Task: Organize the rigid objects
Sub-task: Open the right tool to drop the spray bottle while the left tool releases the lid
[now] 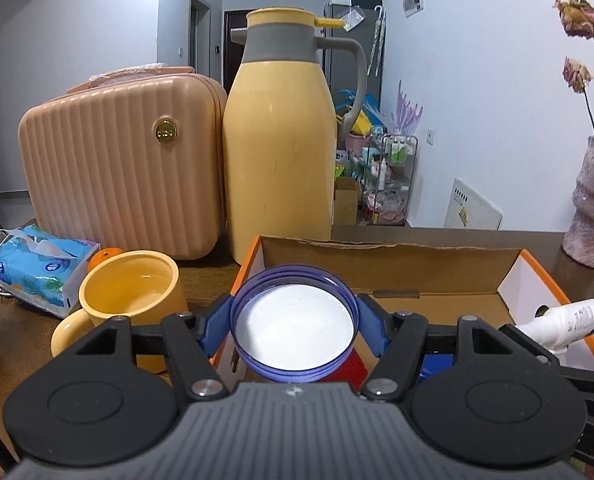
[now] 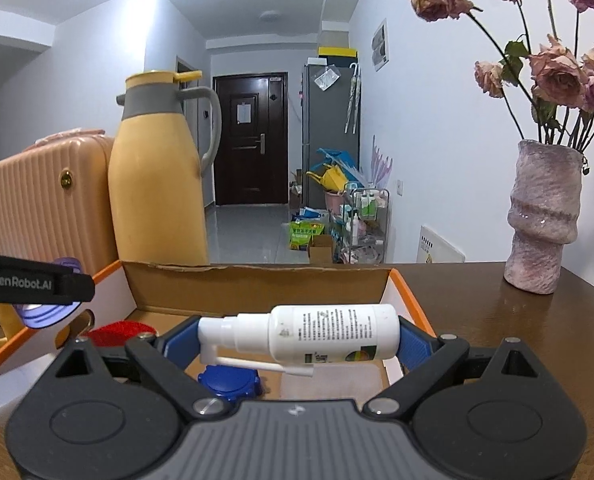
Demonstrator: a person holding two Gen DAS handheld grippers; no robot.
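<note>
over the open cardboard box (image 1: 437, 272), the left gripper (image 1: 295, 322) is gripping a purple lid (image 1: 293, 322) between its blue pads, the lid's white inside facing the camera and its rim pressing against both pads. the lid is hanging above the box's left wall. just to the right, the right gripper (image 2: 299, 340) is clamping a white spray bottle (image 2: 329, 336) crosswise, its nozzle end pointing left and its base sitting against the right pad; the jaws are closing on both ends of it. the bottle is hovering inside the box's outline, above a blue cap (image 2: 229, 384) and a red object (image 2: 117, 330) that are lying on the box floor. a yellow mug (image 1: 131, 300) is standing on the worktop (image 2: 517, 340) just left of the box, beside a tissue pack (image 1: 41, 268). behind the box a yellow thermos jug (image 1: 279, 140) and a peach ribbed case (image 1: 117, 168) are standing side by side. a pink vase (image 2: 545, 220) of dried roses is sitting at the right.
</note>
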